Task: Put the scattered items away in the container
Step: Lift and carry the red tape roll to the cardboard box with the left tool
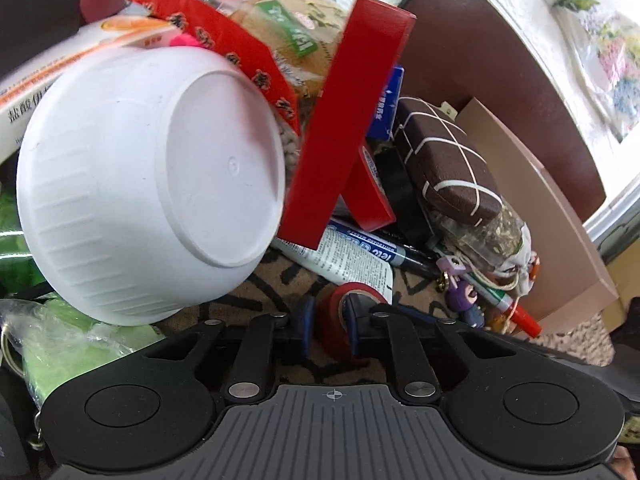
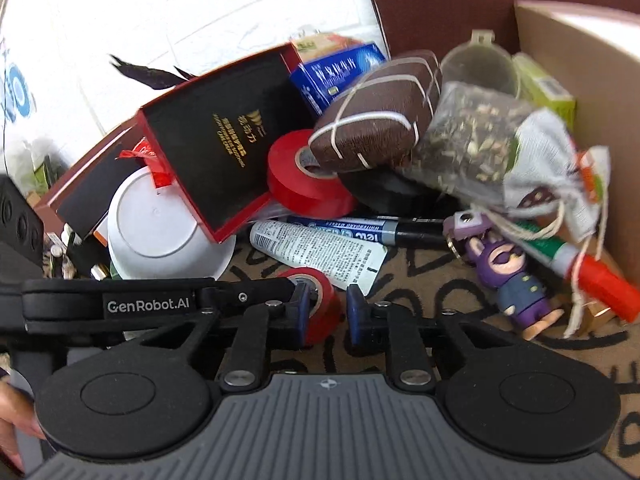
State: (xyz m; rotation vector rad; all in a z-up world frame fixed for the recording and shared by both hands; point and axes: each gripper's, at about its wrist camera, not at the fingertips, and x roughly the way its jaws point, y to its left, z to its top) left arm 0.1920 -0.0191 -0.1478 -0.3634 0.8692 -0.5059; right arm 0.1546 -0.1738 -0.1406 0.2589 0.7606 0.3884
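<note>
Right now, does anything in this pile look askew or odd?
Yes. The white bowl lies tipped on its side with its base facing outward, and the open red gift box leans tilted against it. Everything is heaped loosely. The left gripper has its jaws around a small red tape roll.

clutter pile [image 2: 304, 168] ahead, patterned mat [image 2: 420, 280] bare

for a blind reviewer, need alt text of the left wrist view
The left tongs close on a small red tape roll on a patterned mat. Beyond it lies a clutter pile: an overturned white bowl, a red box lid, a marker and a brown pouch.
</note>
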